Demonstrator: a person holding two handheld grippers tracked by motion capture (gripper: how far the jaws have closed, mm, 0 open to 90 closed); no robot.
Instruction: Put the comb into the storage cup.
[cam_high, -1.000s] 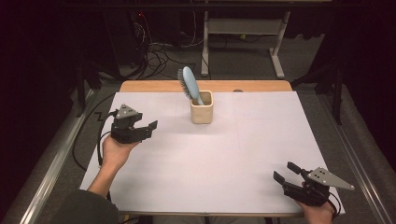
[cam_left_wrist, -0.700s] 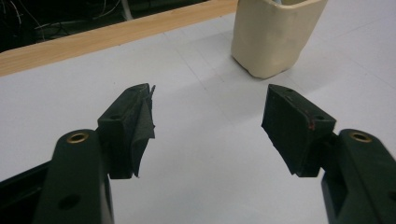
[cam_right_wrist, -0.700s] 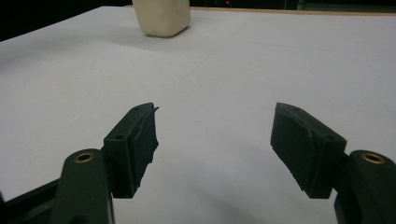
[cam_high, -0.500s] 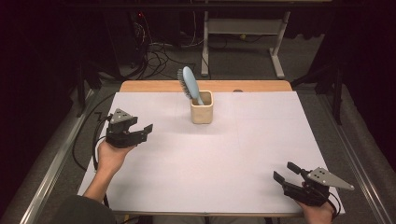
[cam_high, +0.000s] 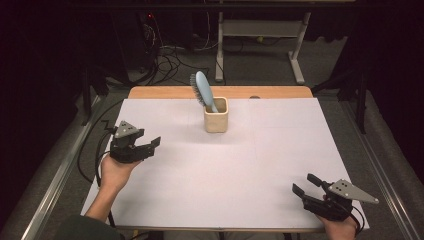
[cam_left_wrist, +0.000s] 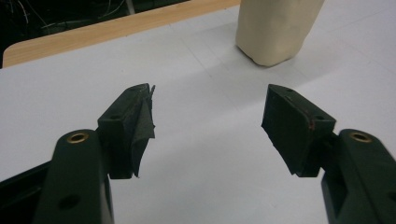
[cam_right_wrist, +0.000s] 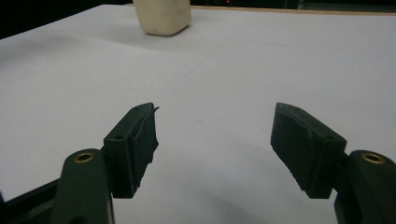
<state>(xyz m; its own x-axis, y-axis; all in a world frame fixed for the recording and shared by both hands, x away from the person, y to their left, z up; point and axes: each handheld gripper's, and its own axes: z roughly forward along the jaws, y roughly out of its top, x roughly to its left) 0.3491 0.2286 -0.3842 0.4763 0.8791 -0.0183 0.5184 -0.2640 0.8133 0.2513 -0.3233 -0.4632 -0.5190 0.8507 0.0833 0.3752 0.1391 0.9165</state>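
Brush (cam_high: 201, 90) stands in cup (cam_high: 216, 115); left tool (cam_high: 148, 145) and right tool (cam_high: 306, 186) both spread, empty, flanking it, likely staged clear.

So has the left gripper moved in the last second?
Yes. The left gripper has drawn back toward the person's side and a little outward, farther from the cream cup than it was, jaws open and empty.
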